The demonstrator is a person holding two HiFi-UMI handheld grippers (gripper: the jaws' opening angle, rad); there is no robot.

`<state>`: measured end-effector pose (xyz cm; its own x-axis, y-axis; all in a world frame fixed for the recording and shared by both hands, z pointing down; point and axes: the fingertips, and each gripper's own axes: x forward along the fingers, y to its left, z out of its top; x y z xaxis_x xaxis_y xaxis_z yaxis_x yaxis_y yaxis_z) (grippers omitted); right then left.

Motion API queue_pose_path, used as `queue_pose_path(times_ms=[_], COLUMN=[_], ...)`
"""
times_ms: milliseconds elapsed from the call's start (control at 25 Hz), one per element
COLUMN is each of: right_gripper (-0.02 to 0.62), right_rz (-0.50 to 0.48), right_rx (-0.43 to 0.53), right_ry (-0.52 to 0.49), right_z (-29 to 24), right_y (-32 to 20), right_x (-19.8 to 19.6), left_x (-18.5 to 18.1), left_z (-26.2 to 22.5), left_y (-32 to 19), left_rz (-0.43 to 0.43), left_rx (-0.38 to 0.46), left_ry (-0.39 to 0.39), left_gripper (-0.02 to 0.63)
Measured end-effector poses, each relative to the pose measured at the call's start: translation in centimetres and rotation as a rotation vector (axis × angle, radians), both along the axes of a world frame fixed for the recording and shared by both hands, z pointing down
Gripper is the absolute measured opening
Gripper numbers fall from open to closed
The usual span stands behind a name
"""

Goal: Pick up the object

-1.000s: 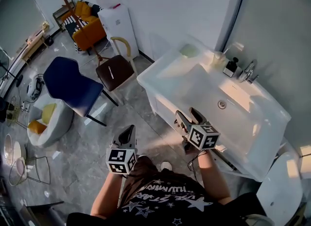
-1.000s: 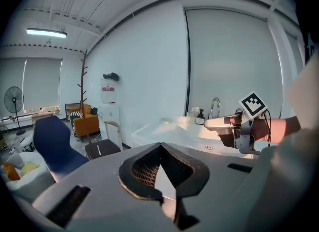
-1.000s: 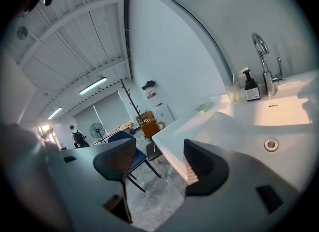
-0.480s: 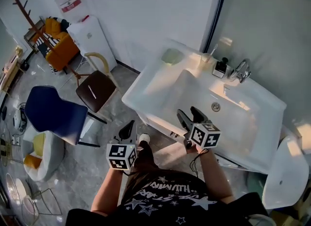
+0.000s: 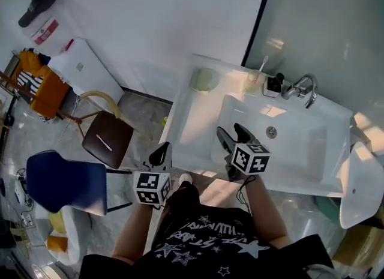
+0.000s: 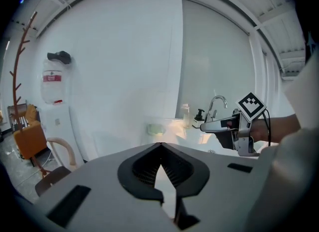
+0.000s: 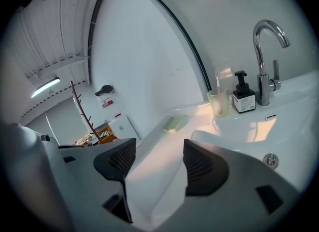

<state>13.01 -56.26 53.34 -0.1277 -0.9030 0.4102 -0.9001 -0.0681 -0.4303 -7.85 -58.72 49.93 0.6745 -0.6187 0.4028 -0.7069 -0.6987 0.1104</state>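
A white washbasin (image 5: 198, 116) carries a pale green soap dish (image 5: 204, 80), a clear cup with a toothbrush (image 5: 255, 77), a small black-capped bottle (image 5: 275, 84) and a chrome faucet (image 5: 303, 87). My right gripper (image 5: 230, 135) hovers open over the basin's front left part, empty; ahead of it are the soap dish (image 7: 173, 123), cup (image 7: 219, 102) and bottle (image 7: 243, 96). My left gripper (image 5: 160, 152) is shut on nothing, level with the basin's front left corner and apart from it. In its view the left gripper (image 6: 160, 145) points toward the soap dish (image 6: 155, 128).
A brown chair (image 5: 105, 141) and a blue chair (image 5: 66, 182) stand on the floor at left. A white cabinet (image 5: 84, 71) and a water jug (image 5: 42, 23) stand by the wall. A white fixture (image 5: 360, 179) sits right of the basin. The drain (image 5: 271, 132) lies in the bowl.
The person has stepped up to the basin. Both grippers are closer to it: the right one now hangs over the bowl and the left one is beside the front corner.
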Motion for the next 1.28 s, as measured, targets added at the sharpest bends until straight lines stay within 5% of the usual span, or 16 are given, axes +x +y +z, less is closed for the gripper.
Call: queue_pose_path(times_ms=[400,880,1280], right_gripper=[0.293,0.288,0.174], right_rz=[0.154,0.259,0.304], right_rx=[-0.073,-0.159,-0.245], right_ry=[-0.004,0.057,0.089], right_z=[2.4,5.3,8.8], right_y=[-7.1,-16.9,-22.5], right_x=[1.3,3.5,5.2], left_x=[2.4,4.6,4.9], left_z=[1.8,4.1,5.5], left_y=[-8.6,-16.8,-20.5], left_rz=[0.14,0.211,0.211], left_rx=[-0.023,-0.067,-0.098], left_ry=[-0.004,-0.015,-0.023], left_gripper=[0.015,0.015,0.015])
